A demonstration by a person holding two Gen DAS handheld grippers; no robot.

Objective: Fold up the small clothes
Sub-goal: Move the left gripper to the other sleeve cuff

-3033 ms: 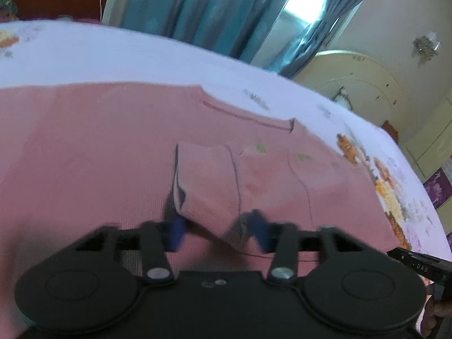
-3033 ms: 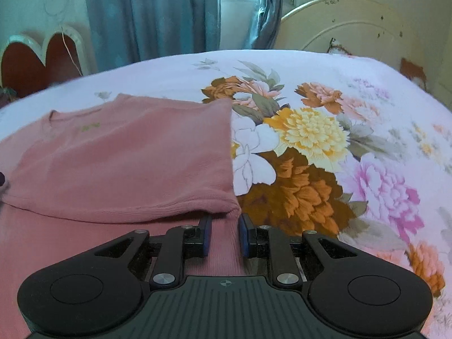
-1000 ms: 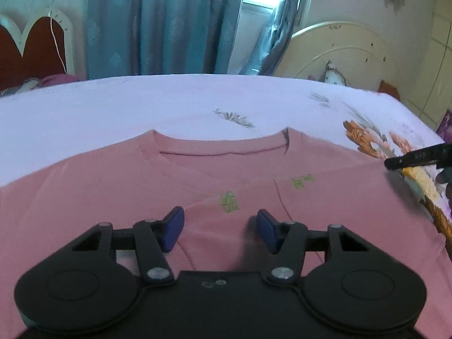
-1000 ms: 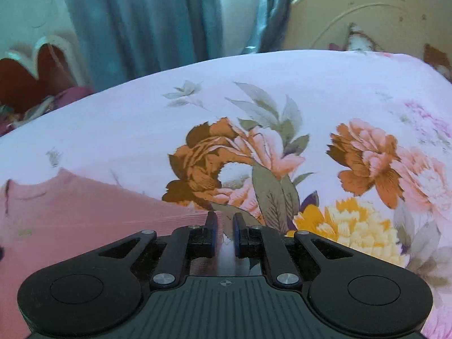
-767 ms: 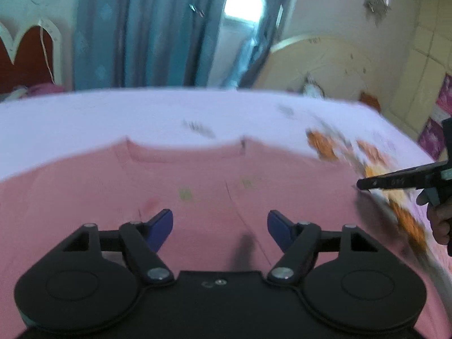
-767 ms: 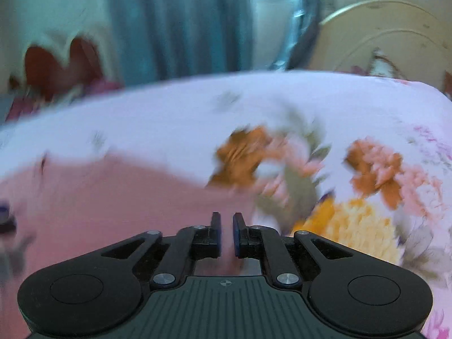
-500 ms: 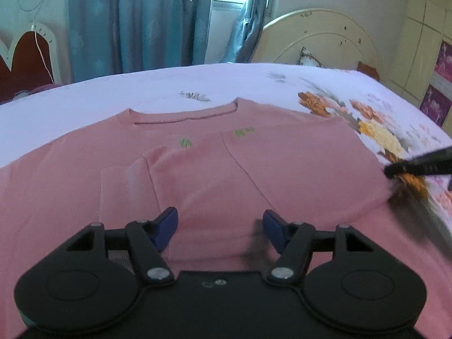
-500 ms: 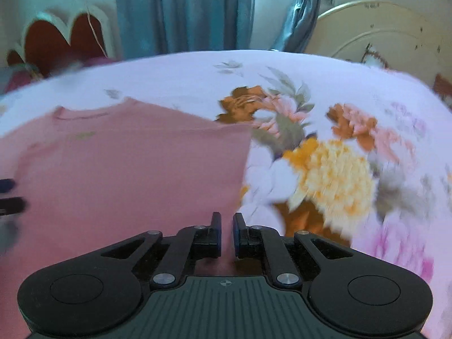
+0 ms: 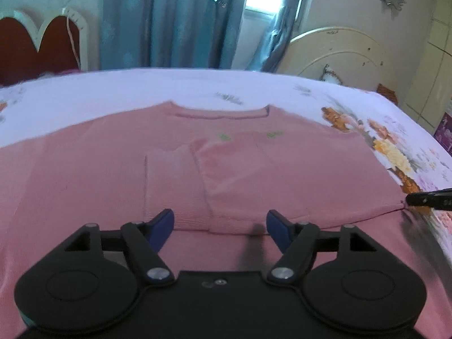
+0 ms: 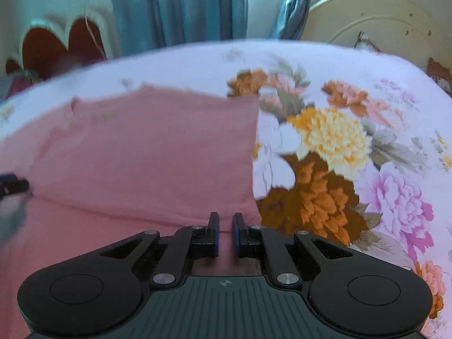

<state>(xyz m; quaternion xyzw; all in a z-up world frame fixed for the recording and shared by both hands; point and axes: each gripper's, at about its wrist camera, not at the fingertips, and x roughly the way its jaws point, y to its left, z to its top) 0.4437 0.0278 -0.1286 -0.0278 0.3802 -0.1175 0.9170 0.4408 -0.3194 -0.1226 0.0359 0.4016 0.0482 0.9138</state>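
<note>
A pink knit sweater (image 9: 271,175) lies flat on the bed, neckline at the far side, with a sleeve folded across its chest. It also shows in the right wrist view (image 10: 147,152). My left gripper (image 9: 220,221) is open and empty, low over the folded sleeve's near edge. My right gripper (image 10: 225,233) has its jaws nearly together with a narrow gap, at the sweater's right edge; nothing shows between them. Its tip shows at the right of the left wrist view (image 9: 423,199).
The bed sheet (image 10: 353,147) is pale lilac with large orange, yellow and pink flowers. A cream headboard (image 9: 347,53) and blue curtains (image 9: 175,19) stand beyond the bed. A red heart-shaped headboard (image 9: 39,48) is at the far left.
Both grippers have pulled back from the neckline toward the sweater's near part. The left gripper stays open. The right gripper stays nearly shut at the right edge.
</note>
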